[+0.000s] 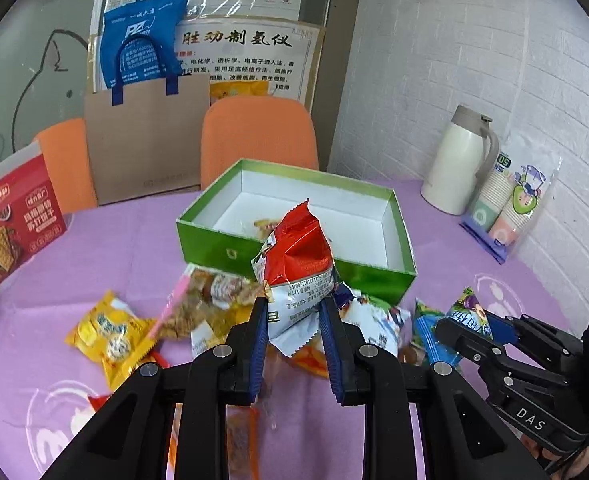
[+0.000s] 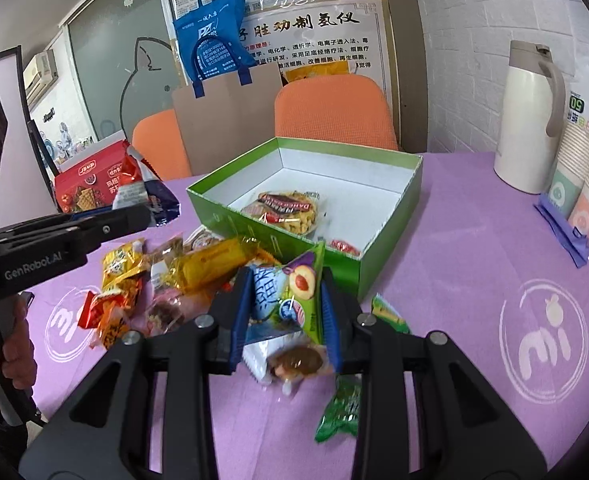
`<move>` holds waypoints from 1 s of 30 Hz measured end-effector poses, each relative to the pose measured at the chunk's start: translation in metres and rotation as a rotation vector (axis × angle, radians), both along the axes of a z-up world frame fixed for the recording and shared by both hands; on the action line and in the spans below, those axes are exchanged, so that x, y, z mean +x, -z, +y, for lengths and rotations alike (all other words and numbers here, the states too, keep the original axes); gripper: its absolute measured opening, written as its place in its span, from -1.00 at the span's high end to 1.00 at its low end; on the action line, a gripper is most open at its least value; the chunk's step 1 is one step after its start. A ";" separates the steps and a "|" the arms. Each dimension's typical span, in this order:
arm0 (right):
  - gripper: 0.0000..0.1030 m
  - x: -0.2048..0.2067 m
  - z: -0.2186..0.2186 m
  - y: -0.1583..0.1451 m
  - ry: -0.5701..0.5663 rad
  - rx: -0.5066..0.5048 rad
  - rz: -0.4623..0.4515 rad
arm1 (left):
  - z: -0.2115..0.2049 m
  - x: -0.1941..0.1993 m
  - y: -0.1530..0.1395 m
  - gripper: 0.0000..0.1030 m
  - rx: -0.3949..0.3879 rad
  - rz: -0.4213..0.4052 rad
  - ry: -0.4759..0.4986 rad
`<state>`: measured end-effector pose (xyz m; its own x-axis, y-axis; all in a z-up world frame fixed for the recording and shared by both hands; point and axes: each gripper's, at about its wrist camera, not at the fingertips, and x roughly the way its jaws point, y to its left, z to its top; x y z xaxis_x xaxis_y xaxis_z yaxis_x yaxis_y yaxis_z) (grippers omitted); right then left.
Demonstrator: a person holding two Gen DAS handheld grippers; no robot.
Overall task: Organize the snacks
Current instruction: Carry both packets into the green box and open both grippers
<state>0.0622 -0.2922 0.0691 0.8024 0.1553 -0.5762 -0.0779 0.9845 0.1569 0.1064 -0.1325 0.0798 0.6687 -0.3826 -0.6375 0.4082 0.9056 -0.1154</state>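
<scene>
two handheld grippers lift snack packets from a loose pile toward an open green box [image 1: 294, 256] on a table spread with a lilac cloth [image 2: 474, 248]. the left gripper [image 1: 294, 320] has its blue-padded fingers [image 1: 260, 344] clamped on the lower part of a red-and-white snack packet [image 1: 298, 256], held upright above the pile and just short of the box's near wall. the right gripper [image 2: 286, 312] is closed on a green-and-blue packet printed with a peach [image 2: 294, 292], also clear of the cloth, in front of the box's near corner.

the step in hand appears to be the carry: both packets look picked and raised, neither yet over the box. the next move likely calls for bringing each packet over the green rim, lowering it onto the white floor and parting the fingers, without the two tools crowding each other at the box.

inside the box lie a clear noodle-snack packet [image 2: 290, 212] and a small red sweet [image 2: 344, 246]. the pile of wrapped snacks [image 2: 166, 280] remains on the cloth beside the near wall, so the sorting looks far from finished.

around it: a cream thermos jug [image 2: 530, 116] and a sleeve of paper cups [image 2: 582, 184] by a white brick wall, a red cracker box [image 1: 14, 220], two orange chairs [image 1: 258, 136], a blue tote bag [image 1: 142, 40] and a chinese-language poster [image 1: 246, 60].
</scene>
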 end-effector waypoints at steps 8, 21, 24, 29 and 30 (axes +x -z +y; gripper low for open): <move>0.33 0.071 -0.020 -0.002 0.005 0.017 0.028 | -0.032 0.070 -0.010 0.51 0.039 -0.017 -0.021; -0.07 0.116 -0.025 0.019 -0.034 -0.033 0.068 | -0.065 0.147 0.025 0.49 0.099 0.040 -0.040; -0.66 0.109 -0.023 0.016 -0.043 -0.063 0.015 | -0.066 0.146 0.026 0.05 0.097 0.020 -0.035; -0.99 0.094 -0.022 0.010 -0.020 -0.092 -0.026 | -0.055 0.129 0.014 -1.00 0.072 -0.089 -0.105; -0.99 0.090 -0.023 0.009 -0.016 -0.085 -0.027 | -0.054 0.128 0.012 -1.00 0.078 -0.089 -0.105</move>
